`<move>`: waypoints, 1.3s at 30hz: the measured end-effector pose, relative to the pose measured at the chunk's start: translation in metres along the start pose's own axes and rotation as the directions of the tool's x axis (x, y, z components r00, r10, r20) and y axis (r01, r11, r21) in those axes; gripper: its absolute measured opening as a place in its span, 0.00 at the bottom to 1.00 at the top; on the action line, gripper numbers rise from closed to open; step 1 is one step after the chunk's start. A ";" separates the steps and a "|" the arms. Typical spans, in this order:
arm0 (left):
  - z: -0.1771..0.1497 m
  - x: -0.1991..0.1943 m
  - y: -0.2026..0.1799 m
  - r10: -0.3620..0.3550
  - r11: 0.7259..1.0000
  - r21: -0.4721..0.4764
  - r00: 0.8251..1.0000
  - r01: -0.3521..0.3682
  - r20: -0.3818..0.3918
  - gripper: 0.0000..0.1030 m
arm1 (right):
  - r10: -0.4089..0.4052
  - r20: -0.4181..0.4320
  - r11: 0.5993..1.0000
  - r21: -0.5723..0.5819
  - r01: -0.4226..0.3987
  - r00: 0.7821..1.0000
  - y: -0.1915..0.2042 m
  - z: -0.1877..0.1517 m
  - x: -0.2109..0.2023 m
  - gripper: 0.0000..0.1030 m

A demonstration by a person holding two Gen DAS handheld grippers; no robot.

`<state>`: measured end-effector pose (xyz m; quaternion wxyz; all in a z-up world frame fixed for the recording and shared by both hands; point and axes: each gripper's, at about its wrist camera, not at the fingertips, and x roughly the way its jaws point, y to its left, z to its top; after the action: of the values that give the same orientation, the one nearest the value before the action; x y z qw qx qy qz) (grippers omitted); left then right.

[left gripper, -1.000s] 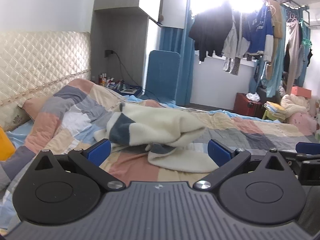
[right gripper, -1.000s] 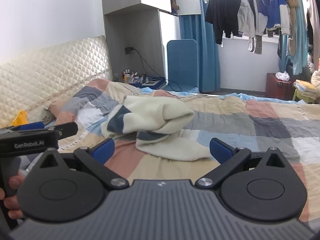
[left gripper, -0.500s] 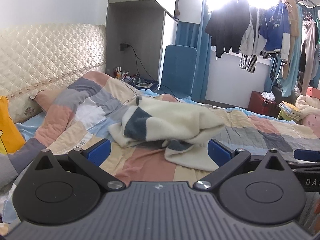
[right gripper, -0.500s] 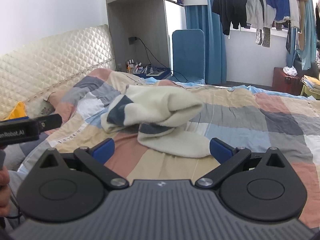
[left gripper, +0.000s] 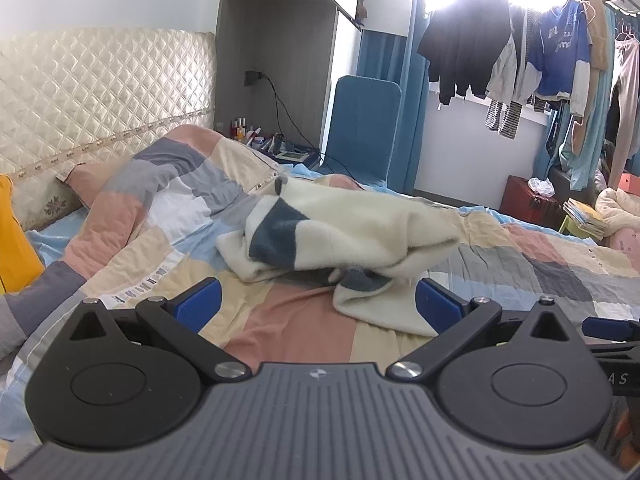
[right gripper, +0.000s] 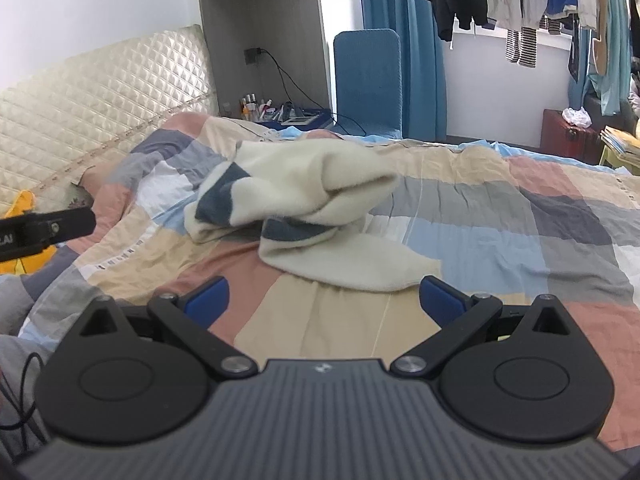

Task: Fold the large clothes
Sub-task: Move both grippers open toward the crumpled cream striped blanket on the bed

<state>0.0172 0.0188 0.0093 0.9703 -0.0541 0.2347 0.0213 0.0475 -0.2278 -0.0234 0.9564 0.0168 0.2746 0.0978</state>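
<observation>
A bedroom with a quilted cream headboard (left gripper: 100,92) and clothes hanging by a bright window (left gripper: 520,52) is holding a bed covered in a patchwork quilt (right gripper: 500,216) of pink, grey, beige and blue squares. A cream and dark blue fleece garment (left gripper: 340,236) is lying crumpled in a heap near the middle of the quilt. The left gripper (left gripper: 318,306) and right gripper (right gripper: 324,300) are both hovering in front of it with blue-padded jaws spread wide, touching nothing.

Both hand-held grippers have drawn nearer the crumpled sweater (left gripper: 340,236), which looms larger.
</observation>
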 end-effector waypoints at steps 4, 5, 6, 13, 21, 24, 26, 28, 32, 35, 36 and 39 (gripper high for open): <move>-0.001 0.004 -0.002 0.007 1.000 0.005 1.000 -0.007 -0.008 1.00 | -0.005 -0.007 1.000 0.005 0.005 1.000 -0.002 0.001 0.005 1.00; -0.002 0.005 -0.003 0.007 1.000 0.009 1.000 -0.007 -0.011 1.00 | -0.003 -0.008 1.000 0.007 0.003 1.000 -0.003 0.000 0.008 1.00; -0.002 0.007 -0.003 0.007 1.000 0.011 1.000 -0.007 -0.015 1.00 | -0.002 -0.010 1.000 0.009 0.002 1.000 -0.004 -0.001 0.009 1.00; -0.002 0.017 -0.011 0.051 0.998 0.031 0.998 -0.051 -0.020 1.00 | -0.006 -0.017 1.000 0.009 0.006 1.000 -0.005 0.000 0.015 1.00; -0.001 0.029 -0.014 0.056 0.998 0.027 0.997 -0.055 -0.044 1.00 | -0.017 -0.024 1.000 0.021 0.017 1.000 -0.009 0.002 0.018 1.00; 0.000 0.032 -0.017 0.062 0.998 0.027 0.997 -0.061 -0.050 1.00 | -0.023 -0.021 1.000 0.019 0.024 1.000 -0.010 0.003 0.020 1.00; 0.003 0.029 -0.018 0.074 0.997 0.007 0.996 -0.073 -0.041 1.00 | -0.026 -0.019 1.000 0.016 0.026 1.000 -0.011 0.005 0.020 1.00; 0.007 0.023 -0.020 0.087 0.996 -0.003 0.996 -0.087 -0.035 1.00 | -0.021 -0.018 1.000 0.012 0.021 1.000 -0.012 0.007 0.021 1.00; 0.015 0.010 -0.026 0.106 0.994 0.008 0.992 -0.106 -0.065 1.00 | -0.028 0.006 1.000 0.008 0.028 1.000 -0.019 0.014 0.015 1.00; 0.021 -0.001 -0.032 0.093 0.996 0.028 0.989 -0.090 -0.116 1.00 | -0.011 -0.001 1.000 0.014 0.011 1.000 -0.021 0.022 0.015 1.00; 0.022 -0.005 -0.034 0.081 0.996 0.031 0.988 -0.078 -0.131 1.00 | -0.002 -0.004 1.000 0.015 0.002 1.000 -0.021 0.025 0.017 1.00; 0.022 -0.010 -0.040 0.054 0.998 0.052 0.981 -0.045 -0.189 1.00 | -0.004 0.005 1.000 0.006 0.004 1.000 -0.020 0.029 0.024 1.00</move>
<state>0.0210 -0.0187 0.0373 0.9437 -0.0268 0.3280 0.0344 0.0862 -0.2421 -0.0130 0.9572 0.0192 0.2727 0.0948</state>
